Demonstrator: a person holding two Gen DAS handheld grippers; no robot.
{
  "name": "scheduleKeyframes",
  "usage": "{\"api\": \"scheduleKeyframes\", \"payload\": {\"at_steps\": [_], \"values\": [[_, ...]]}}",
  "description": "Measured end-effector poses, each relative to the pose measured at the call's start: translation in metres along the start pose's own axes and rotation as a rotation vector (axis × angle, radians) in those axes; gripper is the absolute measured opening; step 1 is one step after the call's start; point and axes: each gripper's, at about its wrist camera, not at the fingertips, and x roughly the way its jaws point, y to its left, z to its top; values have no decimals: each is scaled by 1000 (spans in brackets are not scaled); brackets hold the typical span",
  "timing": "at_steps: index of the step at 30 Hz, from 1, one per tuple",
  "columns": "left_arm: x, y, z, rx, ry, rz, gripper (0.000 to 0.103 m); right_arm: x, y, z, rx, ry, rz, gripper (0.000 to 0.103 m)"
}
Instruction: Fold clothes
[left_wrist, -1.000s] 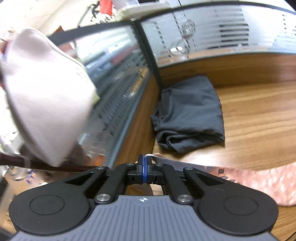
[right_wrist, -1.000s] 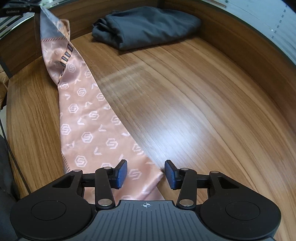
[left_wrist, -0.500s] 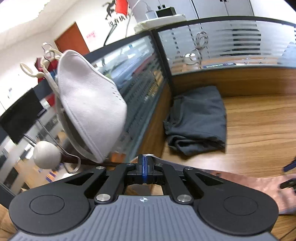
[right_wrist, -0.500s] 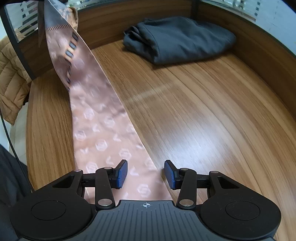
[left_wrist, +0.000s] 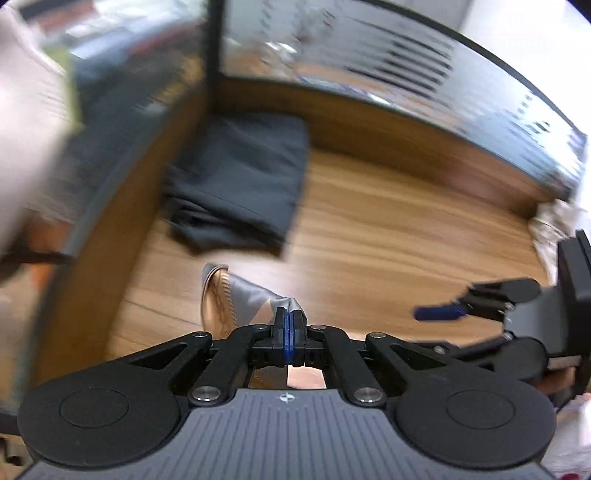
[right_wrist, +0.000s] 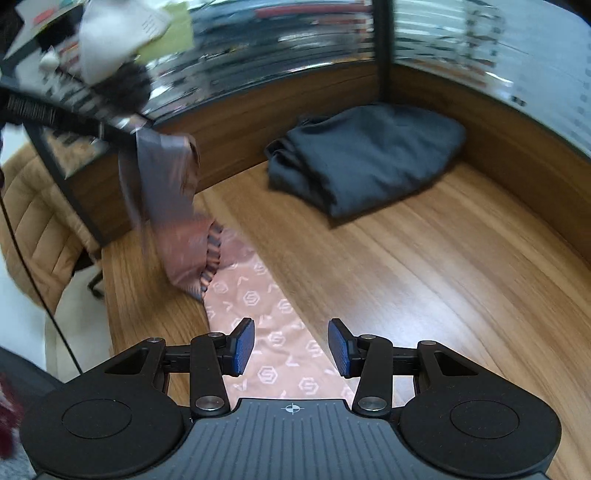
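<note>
A long pink scarf (right_wrist: 284, 332) with white hexagon marks lies along the wooden table (right_wrist: 424, 280). My left gripper (left_wrist: 290, 325) is shut on the scarf's far end (left_wrist: 236, 295), holding it off the table so that its grey underside (right_wrist: 162, 177) hangs doubled back over the pink strip. In the right wrist view the left gripper (right_wrist: 127, 133) reaches in from the upper left. My right gripper (right_wrist: 291, 345) hovers open over the near part of the scarf, which passes beneath the gap between its blue pads (right_wrist: 242, 345). They do not press it.
A folded dark grey garment (right_wrist: 369, 155) lies in the back corner against the wood-and-glass partition (right_wrist: 480, 66). A tan padded jacket (right_wrist: 33, 221) sits past the table's left edge. A white mask (right_wrist: 110, 40) hangs above. White cloth (left_wrist: 554, 229) lies at the right.
The left gripper lifted the scarf's end and tipped downward, bringing it back toward the right gripper. The end now hangs doubled with grey side out. The right gripper rose, still open.
</note>
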Motion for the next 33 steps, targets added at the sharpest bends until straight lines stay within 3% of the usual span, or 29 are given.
{"api": "scheduleKeyframes", "payload": {"at_steps": [7,15,22,26,33], "values": [[40,-45,6,56,98,-199,0,-33,-7,-36,146,25,-111,47],[84,-117,16,203,135,-326,0,-66,-18,-99,352,80,-271,47],[108,-170,9,304,150,-421,2,-83,-22,-131,450,103,-374,47],[108,-175,3,342,140,-440,28,-87,-22,-137,477,103,-397,47],[95,-144,-9,366,102,-390,34,-85,-18,-135,469,105,-384,47]]}}
